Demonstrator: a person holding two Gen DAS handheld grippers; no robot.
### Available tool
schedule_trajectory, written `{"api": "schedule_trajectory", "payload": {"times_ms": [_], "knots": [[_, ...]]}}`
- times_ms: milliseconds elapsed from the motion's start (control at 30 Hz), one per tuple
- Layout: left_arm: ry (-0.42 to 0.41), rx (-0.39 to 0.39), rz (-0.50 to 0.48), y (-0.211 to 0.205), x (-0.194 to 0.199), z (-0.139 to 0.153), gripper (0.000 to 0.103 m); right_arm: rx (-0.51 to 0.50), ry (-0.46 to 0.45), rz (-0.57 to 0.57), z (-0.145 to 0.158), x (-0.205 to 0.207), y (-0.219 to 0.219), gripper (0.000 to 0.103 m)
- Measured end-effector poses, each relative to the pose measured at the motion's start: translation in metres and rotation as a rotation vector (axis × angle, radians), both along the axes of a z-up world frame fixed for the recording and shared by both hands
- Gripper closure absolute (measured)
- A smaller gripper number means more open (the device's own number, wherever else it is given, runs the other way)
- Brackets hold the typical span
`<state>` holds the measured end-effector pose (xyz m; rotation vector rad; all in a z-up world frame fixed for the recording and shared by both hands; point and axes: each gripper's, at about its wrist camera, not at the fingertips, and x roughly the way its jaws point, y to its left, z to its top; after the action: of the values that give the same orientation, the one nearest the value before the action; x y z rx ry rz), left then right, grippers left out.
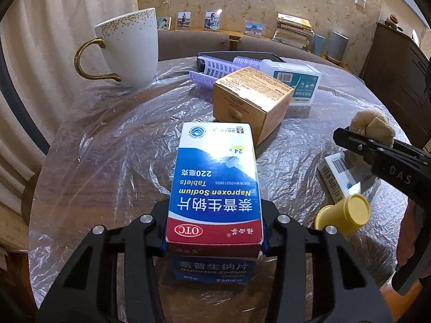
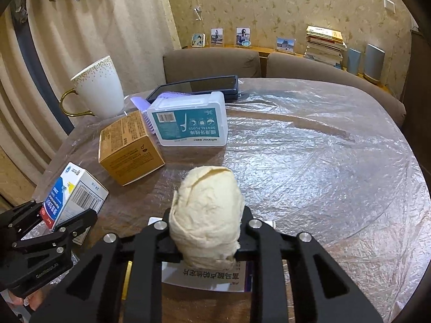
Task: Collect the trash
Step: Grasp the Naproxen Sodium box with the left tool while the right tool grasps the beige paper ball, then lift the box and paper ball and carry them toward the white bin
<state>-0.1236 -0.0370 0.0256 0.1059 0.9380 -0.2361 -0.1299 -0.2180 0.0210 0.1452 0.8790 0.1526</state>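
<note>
My left gripper (image 1: 215, 239) is shut on a blue and white medicine box (image 1: 215, 183) and holds it above the plastic-covered table (image 1: 113, 161); the box also shows in the right wrist view (image 2: 74, 193). My right gripper (image 2: 207, 247) is shut on a crumpled cream paper wad (image 2: 208, 215), held above a flat white medicine box (image 2: 210, 277). From the left wrist view the wad (image 1: 373, 127) sits at the right, in the right gripper's black fingers (image 1: 382, 156).
A brown carton (image 1: 253, 101), a dental floss box (image 1: 295, 83), purple hair rollers (image 1: 215, 67), a dark tablet (image 2: 199, 86) and a white mug (image 1: 129, 47) stand on the table's far side. A yellow bottle (image 1: 344, 215) and a white barcode box (image 1: 344, 172) lie at the right.
</note>
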Motion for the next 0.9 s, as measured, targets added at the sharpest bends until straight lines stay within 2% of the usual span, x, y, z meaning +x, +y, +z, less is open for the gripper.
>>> {"api": "schedule_trajectory", "payload": {"times_ms": [533, 900], "knots": [[0.015, -0.038, 0.037, 0.005, -0.007, 0.004, 0.056, 0.104, 0.000, 0.007, 0.015, -0.024, -0.020, 0.082], [0.025, -0.074, 0.042, 0.008, -0.029, 0.013, 0.056, 0.150, 0.009, 0.028, 0.027, -0.063, -0.031, 0.082]]}}
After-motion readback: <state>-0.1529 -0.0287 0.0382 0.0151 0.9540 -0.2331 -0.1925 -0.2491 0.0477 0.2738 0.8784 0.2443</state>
